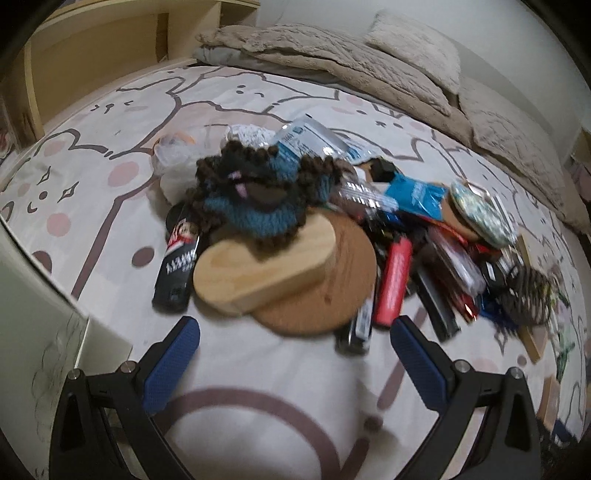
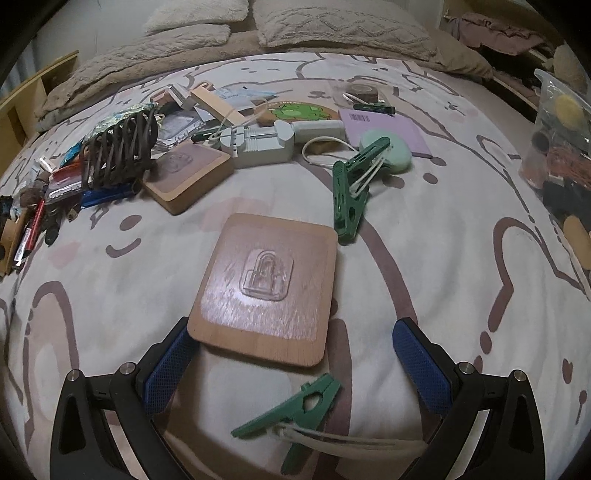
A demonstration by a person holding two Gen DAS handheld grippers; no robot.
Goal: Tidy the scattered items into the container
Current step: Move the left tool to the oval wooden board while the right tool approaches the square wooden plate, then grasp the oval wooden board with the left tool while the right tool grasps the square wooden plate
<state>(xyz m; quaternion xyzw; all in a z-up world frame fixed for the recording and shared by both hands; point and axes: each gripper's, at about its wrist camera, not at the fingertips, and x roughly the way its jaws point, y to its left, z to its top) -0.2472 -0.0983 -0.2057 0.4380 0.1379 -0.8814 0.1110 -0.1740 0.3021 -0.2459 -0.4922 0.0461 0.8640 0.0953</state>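
Note:
My left gripper (image 1: 294, 332) is open over the bed, just short of a pile of items. In that pile a blue and brown knitted toy (image 1: 258, 192) lies on an oval wooden piece (image 1: 258, 269) and a round cork mat (image 1: 332, 280). A black can (image 1: 177, 266) and a red lighter (image 1: 394, 280) flank them. My right gripper (image 2: 293, 339) is open with a square wooden coaster (image 2: 266, 288) lying just ahead between its fingers. A green clothes peg (image 2: 291, 413) lies below it and a second green peg (image 2: 354, 188) beyond.
A white box edge (image 1: 40, 314) stands at the left of the left wrist view. A clear bag (image 2: 561, 140) holding small items sits at the right. Another wooden coaster (image 2: 188, 177), a brown hair claw (image 2: 122, 151), a purple pad (image 2: 384, 129) and beige blankets (image 2: 258, 33) lie further off.

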